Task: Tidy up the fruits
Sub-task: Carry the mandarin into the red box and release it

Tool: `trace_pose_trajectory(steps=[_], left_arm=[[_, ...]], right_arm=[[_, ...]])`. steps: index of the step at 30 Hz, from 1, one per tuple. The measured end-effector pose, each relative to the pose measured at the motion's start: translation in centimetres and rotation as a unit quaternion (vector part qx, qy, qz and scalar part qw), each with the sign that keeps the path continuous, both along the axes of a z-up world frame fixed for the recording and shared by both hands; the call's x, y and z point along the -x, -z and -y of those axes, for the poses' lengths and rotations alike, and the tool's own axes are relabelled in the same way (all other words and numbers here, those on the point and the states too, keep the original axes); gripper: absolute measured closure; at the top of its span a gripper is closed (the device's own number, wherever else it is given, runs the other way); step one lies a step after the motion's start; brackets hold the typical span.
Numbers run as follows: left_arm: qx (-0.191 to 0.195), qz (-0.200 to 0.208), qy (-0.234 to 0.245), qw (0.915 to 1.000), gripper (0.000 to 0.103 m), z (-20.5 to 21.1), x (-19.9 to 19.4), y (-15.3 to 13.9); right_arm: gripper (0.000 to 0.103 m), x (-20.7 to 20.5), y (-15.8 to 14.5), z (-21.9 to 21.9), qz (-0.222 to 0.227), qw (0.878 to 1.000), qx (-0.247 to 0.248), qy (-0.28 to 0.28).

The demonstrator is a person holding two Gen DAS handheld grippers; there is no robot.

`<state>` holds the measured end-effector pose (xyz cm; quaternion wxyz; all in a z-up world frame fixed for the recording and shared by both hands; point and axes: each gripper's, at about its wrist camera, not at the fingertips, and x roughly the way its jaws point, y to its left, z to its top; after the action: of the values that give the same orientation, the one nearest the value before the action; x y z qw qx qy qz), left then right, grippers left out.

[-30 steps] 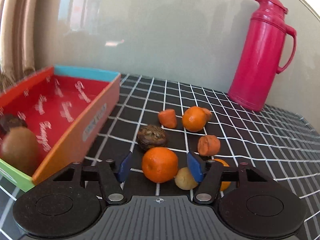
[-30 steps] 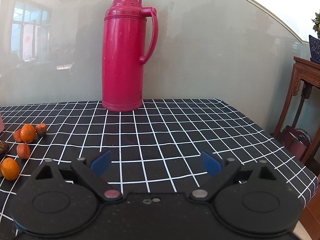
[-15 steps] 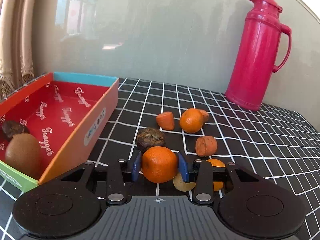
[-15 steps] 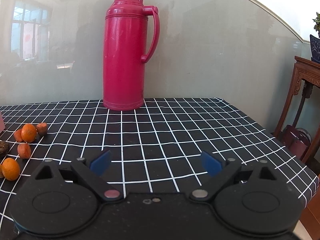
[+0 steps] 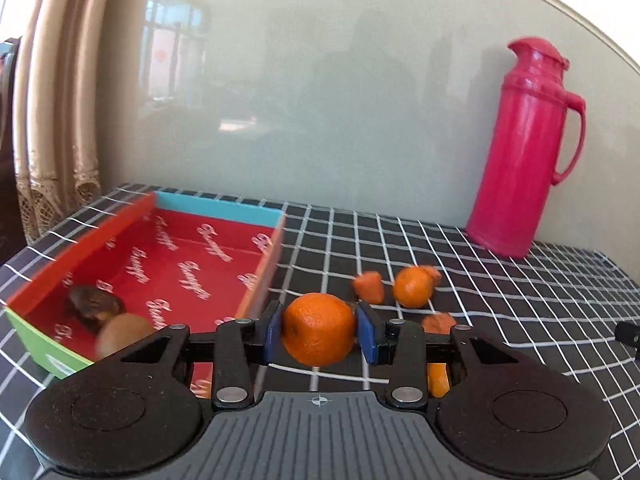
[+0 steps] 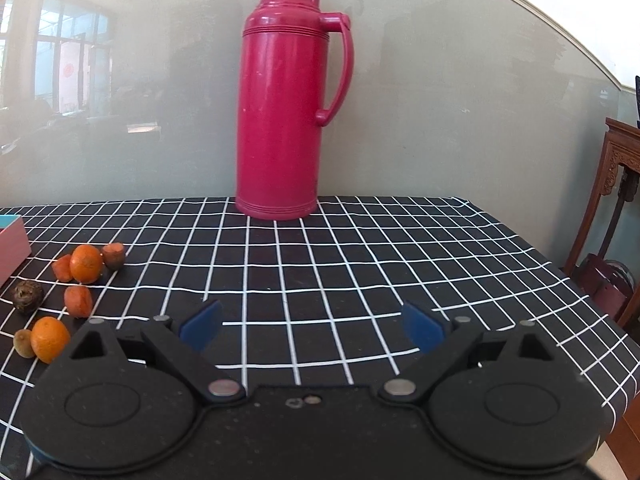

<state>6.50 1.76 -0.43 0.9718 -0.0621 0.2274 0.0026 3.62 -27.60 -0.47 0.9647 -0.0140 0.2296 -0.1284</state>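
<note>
My left gripper (image 5: 319, 334) is shut on an orange tangerine (image 5: 318, 328), both blue pads pressing its sides, and holds it above the checked cloth just right of the red box (image 5: 180, 268). Inside the box lie a brown kiwi (image 5: 120, 334) and a dark wrinkled fruit (image 5: 94, 306). Another tangerine (image 5: 413, 286) and orange-red fruits (image 5: 370, 285) remain on the cloth beyond. In the right wrist view the right gripper (image 6: 312, 326) stands open over bare cloth, with a tangerine (image 6: 86, 263), a second tangerine (image 6: 50, 339), a dark fruit (image 6: 28, 296) and small fruits to its left.
A tall pink thermos flask (image 6: 290, 92) stands at the back of the table against a glass wall. A carved wooden stand (image 6: 618, 184) is off the table's right edge. A curtain (image 5: 52, 92) hangs at far left.
The left gripper's pads closed on the tangerine, then lifted it off the cloth and carried it toward the box. The right gripper stayed open and drifted slightly.
</note>
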Motion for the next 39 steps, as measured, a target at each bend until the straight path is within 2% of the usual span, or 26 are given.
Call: trace_pose_trajectory(steps=[8, 13, 16, 20, 21, 22, 24, 28, 32, 39], left_arm=[[0.000, 0.017, -0.050, 0.9986, 0.063, -4.3, 0.6, -0.5], [-0.004, 0.007, -0.084, 0.9964, 0.063, -7.2, 0.3, -0.2], [0.004, -0.019, -0.090, 0.9958, 0.063, -8.6, -0.3, 0.6], [-0.014, -0.013, -0.098, 0.9950, 0.063, -8.3, -0.1, 0.4], [-0.013, -0.003, -0.098, 0.9951, 0.052, -8.3, 0.1, 0.2], [-0.014, 0.008, -0.099, 0.9949, 0.029, -8.2, 0.3, -0.1], [-0.031, 0.028, -0.108, 0.9933, 0.016, -7.6, 0.9, -0.4], [-0.048, 0.036, -0.100, 0.9932, 0.015, -6.8, 0.8, -0.7], [-0.041, 0.036, -0.101, 0.9933, 0.015, -6.7, 0.9, -0.7], [-0.054, 0.046, -0.098, 0.9927, 0.015, -6.5, 1.3, -0.8]], right_arm=[[0.007, -0.7, 0.1, -2.1, -0.004, 1.000, 0.003, -0.019], [0.007, -0.9, 0.1, -3.0, -0.004, 1.000, 0.006, -0.029], [0.007, -0.9, 0.2, -3.4, -0.004, 0.999, 0.006, -0.033], [0.007, -1.0, 0.2, -3.6, -0.005, 0.999, 0.009, -0.036], [0.007, -1.0, 0.2, -3.6, -0.004, 0.999, 0.008, -0.035], [0.007, -1.0, 0.2, -3.6, -0.004, 0.999, 0.007, -0.035], [0.007, -0.9, 0.1, -3.6, -0.004, 0.999, 0.004, -0.037], [0.007, -0.9, 0.2, -3.7, -0.005, 0.999, 0.006, -0.040], [0.006, -0.9, 0.2, -3.4, -0.004, 0.999, 0.004, -0.038], [0.006, -0.9, 0.0, -3.5, -0.001, 0.999, -0.003, -0.042]])
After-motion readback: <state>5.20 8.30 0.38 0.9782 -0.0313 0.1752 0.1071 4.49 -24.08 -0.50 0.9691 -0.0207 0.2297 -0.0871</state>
